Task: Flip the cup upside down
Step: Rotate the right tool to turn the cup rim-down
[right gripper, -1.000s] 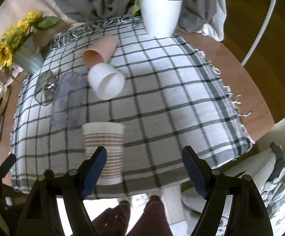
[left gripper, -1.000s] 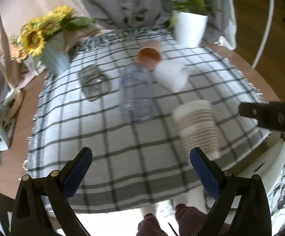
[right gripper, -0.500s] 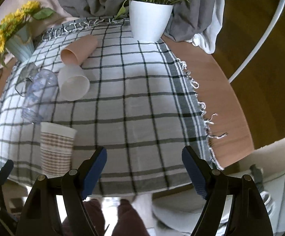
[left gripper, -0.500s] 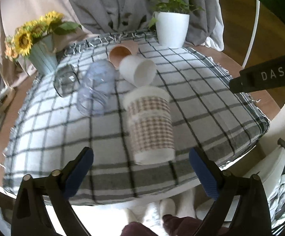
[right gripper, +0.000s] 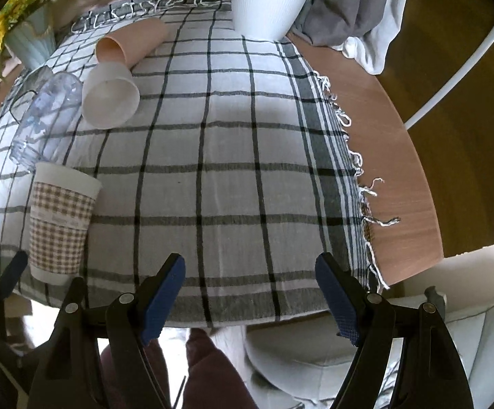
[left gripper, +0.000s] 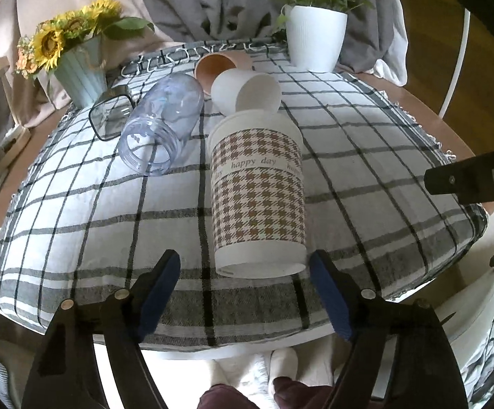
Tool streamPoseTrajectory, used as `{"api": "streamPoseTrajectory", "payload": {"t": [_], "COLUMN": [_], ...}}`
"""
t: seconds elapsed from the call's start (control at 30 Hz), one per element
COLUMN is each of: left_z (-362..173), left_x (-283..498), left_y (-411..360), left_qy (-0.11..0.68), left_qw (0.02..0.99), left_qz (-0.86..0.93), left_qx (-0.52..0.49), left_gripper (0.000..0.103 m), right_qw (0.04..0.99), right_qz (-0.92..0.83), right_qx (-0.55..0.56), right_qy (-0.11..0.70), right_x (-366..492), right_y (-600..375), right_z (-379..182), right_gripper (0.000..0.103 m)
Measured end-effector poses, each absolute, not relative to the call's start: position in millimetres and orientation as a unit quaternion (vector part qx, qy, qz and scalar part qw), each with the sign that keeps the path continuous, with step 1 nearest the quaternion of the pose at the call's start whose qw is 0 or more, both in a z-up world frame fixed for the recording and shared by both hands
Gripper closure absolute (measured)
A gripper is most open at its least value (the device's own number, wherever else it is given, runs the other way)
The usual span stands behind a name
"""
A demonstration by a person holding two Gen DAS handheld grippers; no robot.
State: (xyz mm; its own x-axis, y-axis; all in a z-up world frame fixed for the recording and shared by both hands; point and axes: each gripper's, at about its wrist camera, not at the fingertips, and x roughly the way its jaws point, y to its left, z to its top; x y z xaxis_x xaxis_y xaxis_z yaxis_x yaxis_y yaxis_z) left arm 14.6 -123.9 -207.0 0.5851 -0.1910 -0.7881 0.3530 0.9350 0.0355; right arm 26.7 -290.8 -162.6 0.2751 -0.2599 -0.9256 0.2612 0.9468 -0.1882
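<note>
A: Cup (left gripper: 259, 191), houndstooth paper one, stands upright near the front edge of the checked tablecloth (left gripper: 366, 156). Position?

B: Left gripper (left gripper: 245, 294) is closer than half a second ago; the cup's base now sits just ahead of its fingertips, roughly centred. Jaws wide apart, nothing held.

A: Right?

B: Right gripper (right gripper: 250, 298) also spread, holding nothing, over bare cloth; cup has slid further left in its view. Clear cup (left gripper: 160, 129), white cup (left gripper: 247, 92) and pink cup (left gripper: 221, 64) lie tipped behind, unchanged.
</note>
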Motion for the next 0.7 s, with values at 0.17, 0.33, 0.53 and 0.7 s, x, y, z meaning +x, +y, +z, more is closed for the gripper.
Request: {"api": "streamPoseTrajectory", "payload": {"t": [0.17, 0.33, 0.53, 0.7], "left_z": [-204.8, -206.4, -197.3, -186.5], "left_x": [15.7, 18.5, 18.2, 18.8], "left_y": [-125.0, -126.7, -125.2, -125.4], "left_qy": [0.429, 0.438, 0.43, 0.427], "left_qw": [0.884, 0.88, 0.884, 0.885], "left_qz": [-0.163, -0.169, -0.173, -0.174], "left_qx": [0.082, 0.072, 0.068, 0.07], "left_gripper": [0.04, 0.05, 0.05, 0.05], "right_qw": [0.798, 0.797, 0.798, 0.801], "right_qz": [-0.164, -0.165, -0.163, -0.157], "right_qx": [0.0, 0.003, 0.009, 0.021], "right_qy": [0.58, 0.581, 0.58, 0.577], "right_x": [25.9, 26.3, 27.1, 28.6], "right_y": [-290.1, -290.4, -291.9, -293.0], "right_z": [-163.1, -163.5, -163.0, -161.0], "right_gripper": [0.025, 0.025, 0.025, 0.025]}}
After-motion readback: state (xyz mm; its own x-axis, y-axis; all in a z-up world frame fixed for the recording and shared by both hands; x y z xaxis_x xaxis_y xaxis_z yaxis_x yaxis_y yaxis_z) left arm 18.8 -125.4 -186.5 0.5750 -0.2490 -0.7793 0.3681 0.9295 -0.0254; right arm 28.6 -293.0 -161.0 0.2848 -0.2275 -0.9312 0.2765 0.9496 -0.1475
